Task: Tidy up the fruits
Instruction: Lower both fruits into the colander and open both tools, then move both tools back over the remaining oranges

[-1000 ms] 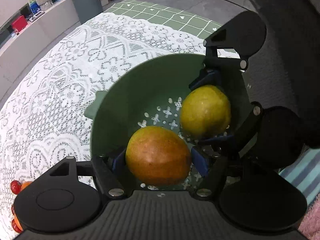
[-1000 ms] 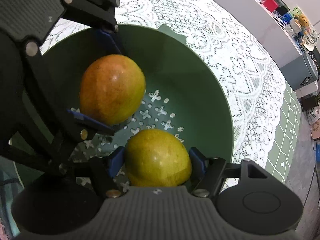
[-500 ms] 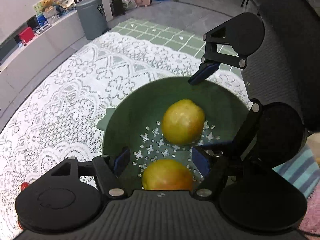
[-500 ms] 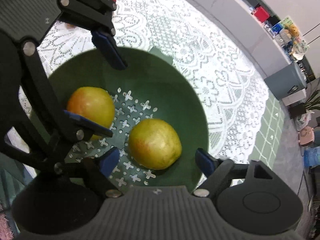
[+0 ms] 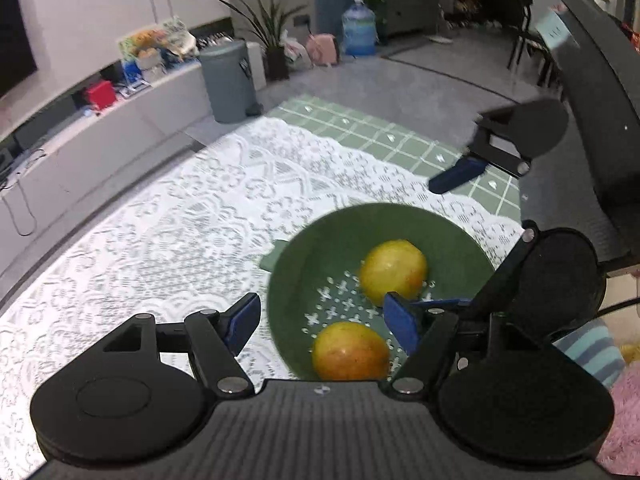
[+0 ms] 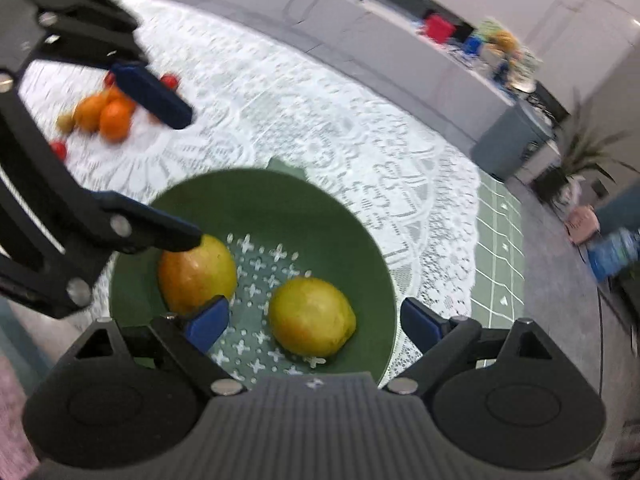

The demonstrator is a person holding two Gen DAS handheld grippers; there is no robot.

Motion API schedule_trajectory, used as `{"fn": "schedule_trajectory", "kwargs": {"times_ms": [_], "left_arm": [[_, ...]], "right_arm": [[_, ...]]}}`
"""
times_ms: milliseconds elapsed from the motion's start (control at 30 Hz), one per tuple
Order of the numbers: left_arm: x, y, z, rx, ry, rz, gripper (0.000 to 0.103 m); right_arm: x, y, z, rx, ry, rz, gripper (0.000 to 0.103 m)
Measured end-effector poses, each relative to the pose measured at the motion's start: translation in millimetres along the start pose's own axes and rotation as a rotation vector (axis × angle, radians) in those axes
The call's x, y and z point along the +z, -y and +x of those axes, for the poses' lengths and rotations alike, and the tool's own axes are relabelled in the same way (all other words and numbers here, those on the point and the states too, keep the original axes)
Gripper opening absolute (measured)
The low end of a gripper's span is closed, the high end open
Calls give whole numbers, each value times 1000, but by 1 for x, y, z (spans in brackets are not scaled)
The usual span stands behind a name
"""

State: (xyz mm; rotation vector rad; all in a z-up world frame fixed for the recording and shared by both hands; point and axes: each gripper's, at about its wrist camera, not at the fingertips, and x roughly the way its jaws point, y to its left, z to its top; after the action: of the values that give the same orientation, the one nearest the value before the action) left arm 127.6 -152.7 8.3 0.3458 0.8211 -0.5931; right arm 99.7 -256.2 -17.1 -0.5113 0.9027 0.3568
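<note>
A green colander bowl stands on the lace tablecloth. Two mangoes lie in it. The orange-red mango lies nearer my left gripper. The yellow-green mango lies nearer my right gripper. My left gripper is open and empty, raised above the bowl's near rim. My right gripper is open and empty, raised above the bowl. Each gripper shows in the other's view, the right and the left.
Oranges and small red fruits lie on the lace cloth beyond the bowl, to the left in the right wrist view. A green checked mat covers the table's far end. A grey bin stands on the floor.
Both grippers opened and let go of their mangoes into the bowl, then rose and drew back from it. The mangoes now rest on the bowl's bottom.
</note>
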Motion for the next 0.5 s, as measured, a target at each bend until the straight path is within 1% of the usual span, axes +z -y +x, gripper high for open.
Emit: {"fn": "schedule_trajectory", "kwargs": {"times_ms": [67, 200, 367, 500], "left_arm": [[-2, -5, -7, 15, 14, -19, 83], [-8, -17, -21, 66, 29, -50, 82], [-17, -38, -43, 109, 65, -126, 82], [-31, -54, -54, 171, 91, -163, 82]], "right_arm": [[1, -2, -6, 3, 35, 67, 90], [5, -10, -18, 34, 98, 200, 92], [15, -38, -19, 21, 156, 259, 93], [25, -55, -20, 33, 201, 316, 93]]}}
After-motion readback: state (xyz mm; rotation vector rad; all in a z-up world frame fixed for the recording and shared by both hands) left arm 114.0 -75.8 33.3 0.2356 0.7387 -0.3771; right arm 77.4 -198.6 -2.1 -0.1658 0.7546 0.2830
